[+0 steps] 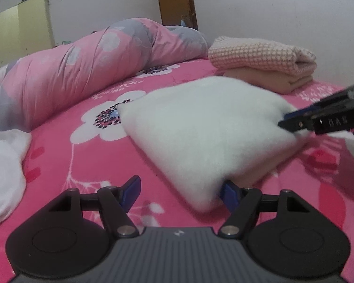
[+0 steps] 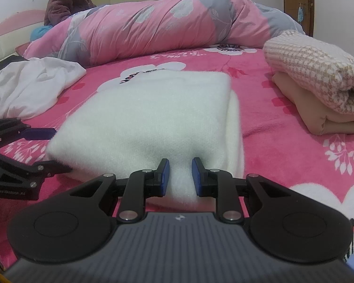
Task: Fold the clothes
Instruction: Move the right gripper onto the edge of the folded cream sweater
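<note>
White fuzzy garment [image 2: 144, 115] lies mid-bed on the pink floral sheet [image 2: 283, 141], already a compact rectangle with a thick doubled edge on its right side in the right wrist view.

Left gripper [image 1: 180, 192]: jaws spread wide, straddling the near corner of the garment. One blue pad sits clear of the fabric, the other is half buried behind the fluff. We read it as not clamping.

Right gripper [image 2: 180, 176]: jaws at a narrow gap with the garment's near edge between the pads. Whether it actually pinches or just brackets the fabric we cannot tell (fluff hides the contact).

Progress, as far as we can judge:
- Two folded pieces are stacked at the far right: a waffle-knit one [image 2: 318, 70] on top of a peach one [image 2: 328, 120]. These look done.
- White garment looks folded or near it. The scene fits either a last fold just laid down or a pick-up to move it to the stack; we can't separate those two.
- A crumpled white cloth [image 2: 33, 87] lies loose on the left side of the bed, clearly not folded. That one is what's left.

Rolled quilt [image 2: 167, 26] at the back is out of the way.
</note>
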